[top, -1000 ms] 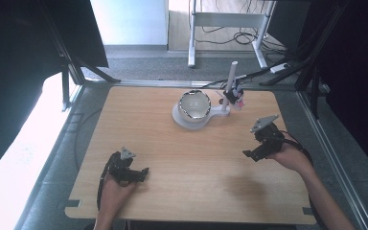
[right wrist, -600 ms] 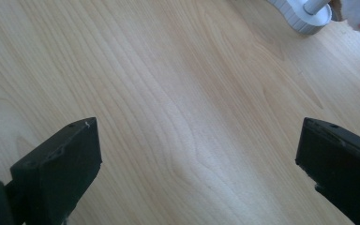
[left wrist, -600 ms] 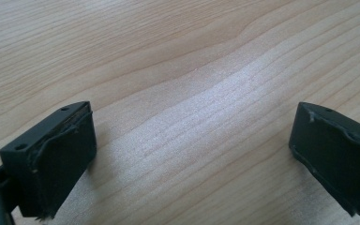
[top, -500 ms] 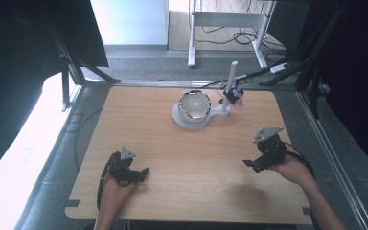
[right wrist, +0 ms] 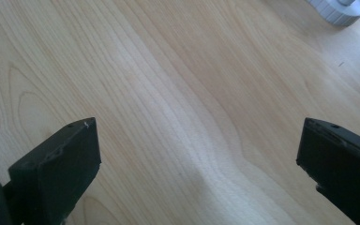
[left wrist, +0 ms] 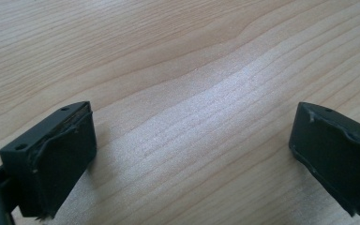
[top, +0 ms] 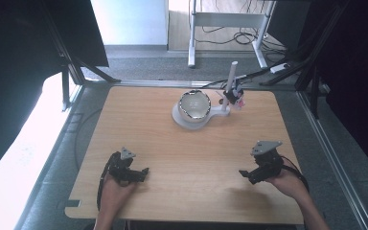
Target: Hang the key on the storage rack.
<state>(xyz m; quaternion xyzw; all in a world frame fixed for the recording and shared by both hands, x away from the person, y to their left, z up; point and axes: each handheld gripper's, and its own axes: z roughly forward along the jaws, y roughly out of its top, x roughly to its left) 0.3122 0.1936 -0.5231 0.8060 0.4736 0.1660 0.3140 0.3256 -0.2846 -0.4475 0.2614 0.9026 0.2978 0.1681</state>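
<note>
A wooden table (top: pixel 182 158) carries a white stand (top: pixel 188 120) with a shiny round bowl (top: pixel 195 104) on it, at the back middle. A white upright post (top: pixel 231 79) with a small dark clamp (top: pixel 232 94) rises beside the bowl. My left gripper (top: pixel 143 173) rests low at the front left, held by a hand, jaws wide apart over bare wood (left wrist: pixel 187 117). My right gripper (top: pixel 247 175) sits at the front right, open too, with nothing between its jaws. A bit of the white stand (right wrist: pixel 340 10) shows at the top right of the right gripper view.
Dark metal frame legs (top: pixel 69 72) stand at the table's back left, and more at the right (top: pixel 316 86). A white desk frame (top: pixel 225 21) and cables (top: pixel 249 36) lie on the floor beyond the table. A bright white surface (top: pixel 19 158) runs along the left side.
My right gripper has drawn back toward the front edge of the table and slightly lower. The left gripper has stayed where it was.
</note>
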